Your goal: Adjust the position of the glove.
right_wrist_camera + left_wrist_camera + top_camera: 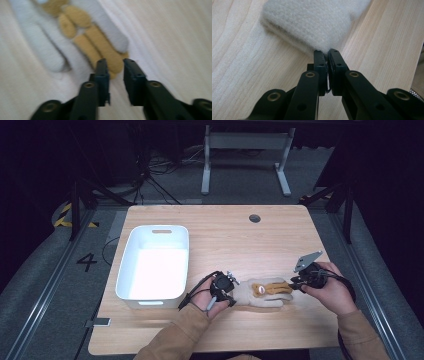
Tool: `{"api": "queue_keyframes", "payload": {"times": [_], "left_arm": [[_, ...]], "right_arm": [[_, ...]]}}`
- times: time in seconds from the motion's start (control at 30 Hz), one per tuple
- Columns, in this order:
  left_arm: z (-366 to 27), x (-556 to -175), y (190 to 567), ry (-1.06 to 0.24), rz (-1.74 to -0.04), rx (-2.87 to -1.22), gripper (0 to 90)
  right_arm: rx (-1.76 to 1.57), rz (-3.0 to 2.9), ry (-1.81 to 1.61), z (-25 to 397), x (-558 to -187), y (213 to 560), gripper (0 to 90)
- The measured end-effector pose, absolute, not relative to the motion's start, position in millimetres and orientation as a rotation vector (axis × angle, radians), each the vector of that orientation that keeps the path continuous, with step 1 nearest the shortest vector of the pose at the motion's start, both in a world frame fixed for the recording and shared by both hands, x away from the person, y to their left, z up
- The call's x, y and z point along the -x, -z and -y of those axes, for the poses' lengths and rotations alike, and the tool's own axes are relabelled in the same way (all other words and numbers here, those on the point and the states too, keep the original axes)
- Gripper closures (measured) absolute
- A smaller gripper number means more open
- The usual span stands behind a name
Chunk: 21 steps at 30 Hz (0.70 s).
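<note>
Dark room, grey floor, cables trailing behind. Pale wood worktop [220, 230] up front, carrying just two things: one white bin [154, 265] on the left side, looking empty, and one fleecy glove [260, 292] with a tan teddy sewn on, lying flat near the front edge between both hands. Left gripper [231, 285] at the cuff end, fingers [320, 67] clenched on the fleece edge, probably to pin or lift it. Right gripper [300, 284] over at the fingertip end, fingers [102, 72] parted and grasping nothing, lined up on the teddy's legs, likely for a second pinch.
</note>
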<state>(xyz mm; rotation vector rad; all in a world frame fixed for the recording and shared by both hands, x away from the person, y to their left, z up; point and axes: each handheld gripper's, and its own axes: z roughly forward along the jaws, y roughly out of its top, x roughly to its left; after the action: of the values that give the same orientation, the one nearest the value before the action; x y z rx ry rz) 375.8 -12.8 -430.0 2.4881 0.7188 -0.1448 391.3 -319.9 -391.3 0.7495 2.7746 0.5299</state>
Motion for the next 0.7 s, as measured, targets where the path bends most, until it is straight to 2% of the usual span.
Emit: {"api": "queue_keyframes", "payload": {"times": [0.07,0.3,0.4,0.57,0.7], "left_arm": [[12.4,-376.2,429.8,0.145,-0.711,-2.497,86.1],[12.1,-376.6,430.8,0.165,-0.720,-2.499,87.4],[11.1,-376.7,429.7,0.165,-0.731,-2.490,85.5],[6.7,-376.3,423.1,0.131,-0.740,-2.458,66.6],[3.1,-375.0,413.0,0.083,-0.734,-2.431,57.0]], "right_arm": [[-0.737,-2.828,-0.530,317.1,-390.7,396.3,83.9],[-0.766,-2.836,-0.446,312.8,-400.4,419.4,82.1],[-0.783,-2.819,-0.464,316.4,-399.7,415.8,82.0],[-0.790,-2.778,-0.522,321.5,-395.3,400.6,82.1],[-0.789,-2.751,-0.551,326.0,-393.7,394.3,81.7]]}}
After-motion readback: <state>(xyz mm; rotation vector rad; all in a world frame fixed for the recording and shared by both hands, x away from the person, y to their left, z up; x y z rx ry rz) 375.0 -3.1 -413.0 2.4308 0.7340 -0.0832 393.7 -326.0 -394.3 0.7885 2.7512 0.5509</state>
